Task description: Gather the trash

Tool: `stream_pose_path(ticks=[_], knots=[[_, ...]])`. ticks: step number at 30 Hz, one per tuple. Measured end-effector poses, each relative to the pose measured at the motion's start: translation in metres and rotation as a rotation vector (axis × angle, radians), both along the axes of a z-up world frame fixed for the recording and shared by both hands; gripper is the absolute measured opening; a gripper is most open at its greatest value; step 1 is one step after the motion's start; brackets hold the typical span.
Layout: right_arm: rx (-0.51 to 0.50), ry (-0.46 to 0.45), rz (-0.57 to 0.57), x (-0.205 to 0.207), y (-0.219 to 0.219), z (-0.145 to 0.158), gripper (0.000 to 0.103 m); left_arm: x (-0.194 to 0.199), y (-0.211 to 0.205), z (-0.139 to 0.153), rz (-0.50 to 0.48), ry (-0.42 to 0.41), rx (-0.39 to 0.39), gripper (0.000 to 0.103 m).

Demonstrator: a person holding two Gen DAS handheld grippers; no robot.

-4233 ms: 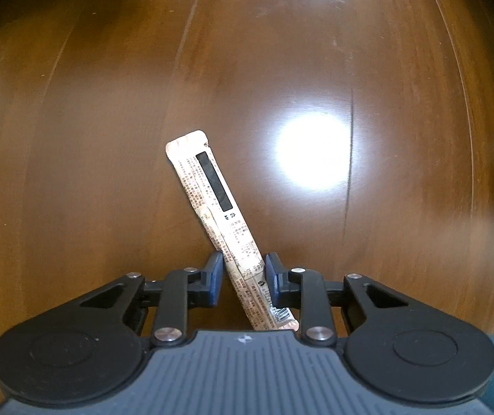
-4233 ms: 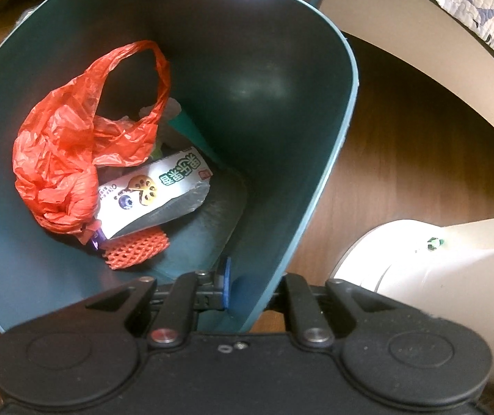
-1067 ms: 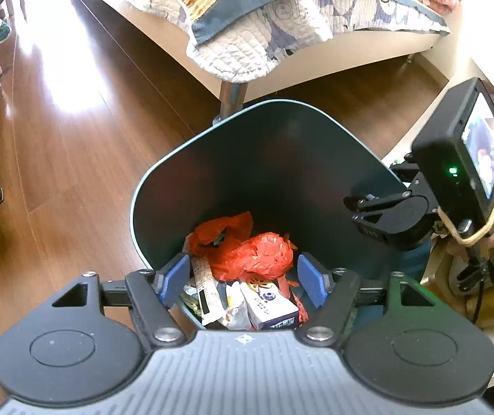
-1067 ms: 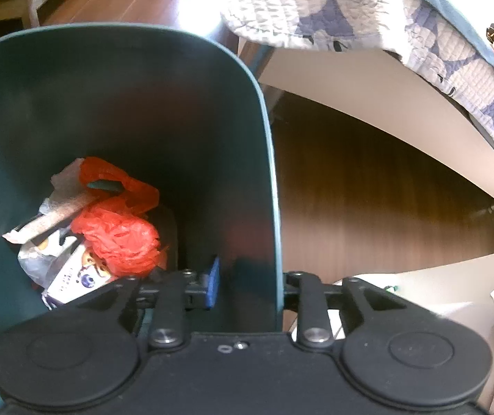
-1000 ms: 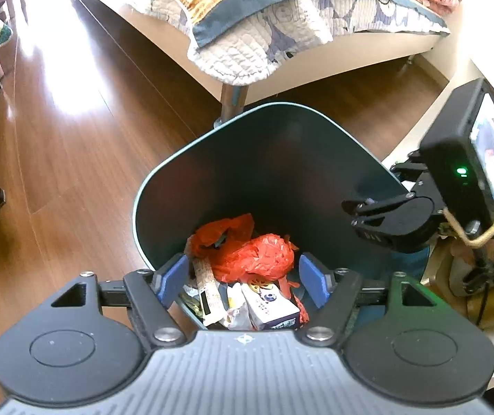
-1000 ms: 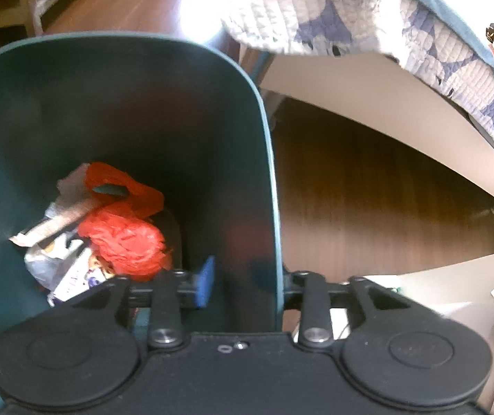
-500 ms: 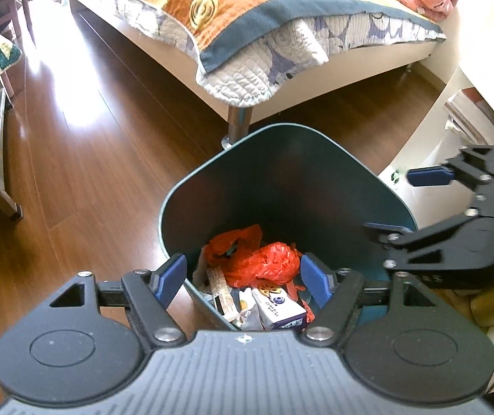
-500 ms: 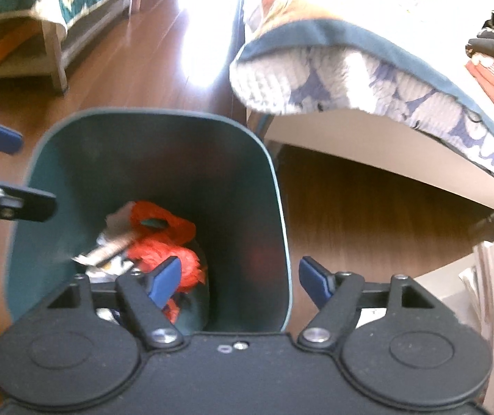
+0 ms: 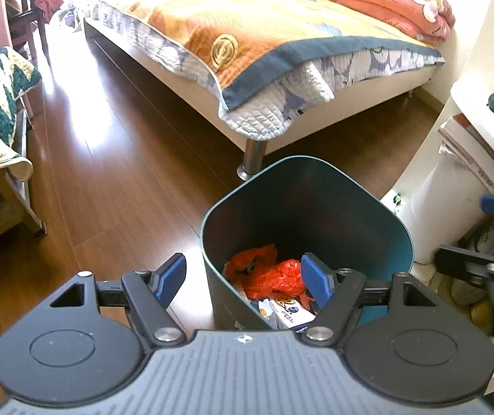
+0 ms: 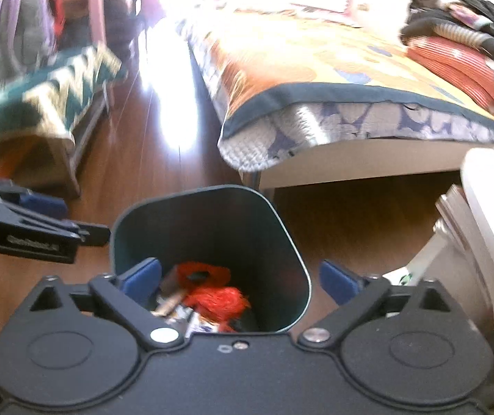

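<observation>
- My left gripper (image 9: 243, 278) is spread wide and holds nothing, hanging above the near rim of the teal bin (image 9: 343, 207).
- My right gripper (image 10: 240, 276) is also spread wide and empty, its jaws to either side of the same bin (image 10: 208, 221) in its view.
- The bin stands upright on the wooden floor (image 9: 108, 180), just beside the metal leg of the bed (image 9: 247, 48).
- Inside, at the bottom, lies the trash: a crumpled red plastic bag (image 9: 264, 273) on top, and a white printed wrapper (image 9: 290, 311) against the near wall.
- In the right wrist view a pale strip-shaped wrapper (image 10: 170, 302) leans beside the red bag (image 10: 217, 295); blur hides its print.
- A white cabinet (image 9: 437, 186) stands right of the bin.
</observation>
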State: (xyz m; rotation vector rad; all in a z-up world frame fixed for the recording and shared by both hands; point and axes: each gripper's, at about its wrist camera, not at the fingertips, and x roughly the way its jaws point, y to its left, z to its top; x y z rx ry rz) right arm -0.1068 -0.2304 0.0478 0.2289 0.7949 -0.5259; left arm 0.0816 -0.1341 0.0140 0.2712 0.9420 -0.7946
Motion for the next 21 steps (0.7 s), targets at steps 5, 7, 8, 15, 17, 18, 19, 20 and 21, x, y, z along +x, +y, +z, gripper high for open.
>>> stream_pose_path(ticks=[5,7,8,15,17,18,19,20,21], knots=[[0.059,-0.070,-0.047,-0.021,0.011,0.002,0.103,-0.004,0.013,0.007,0.017,-0.021,-0.016,0.081],[0.066,-0.083,-0.067,-0.027,0.016,0.001,0.103,-0.005,0.017,0.008,0.019,-0.012,-0.014,0.081],[0.065,-0.094,-0.078,-0.029,0.017,0.000,0.103,-0.006,0.018,0.008,0.022,-0.012,-0.012,0.081],[0.032,-0.251,-0.117,-0.043,0.019,-0.002,0.103,-0.013,0.022,0.007,0.023,-0.011,-0.012,0.081],[0.023,-0.243,-0.094,-0.041,0.019,-0.003,0.103,-0.015,0.022,0.007,0.025,-0.014,-0.016,0.081],[0.008,-0.245,-0.088,-0.040,0.021,-0.004,0.103,-0.016,0.022,0.008,0.026,-0.017,-0.017,0.081],[-0.009,-0.252,-0.084,-0.040,0.024,-0.004,0.103,-0.017,0.023,0.008,0.027,-0.019,-0.018,0.081],[-0.020,-0.258,-0.072,-0.039,0.026,-0.005,0.103,-0.018,0.023,0.008,0.028,-0.019,-0.019,0.081],[-0.028,-0.257,-0.060,-0.038,0.028,-0.005,0.103,-0.018,0.024,0.007,0.029,-0.018,-0.020,0.081]])
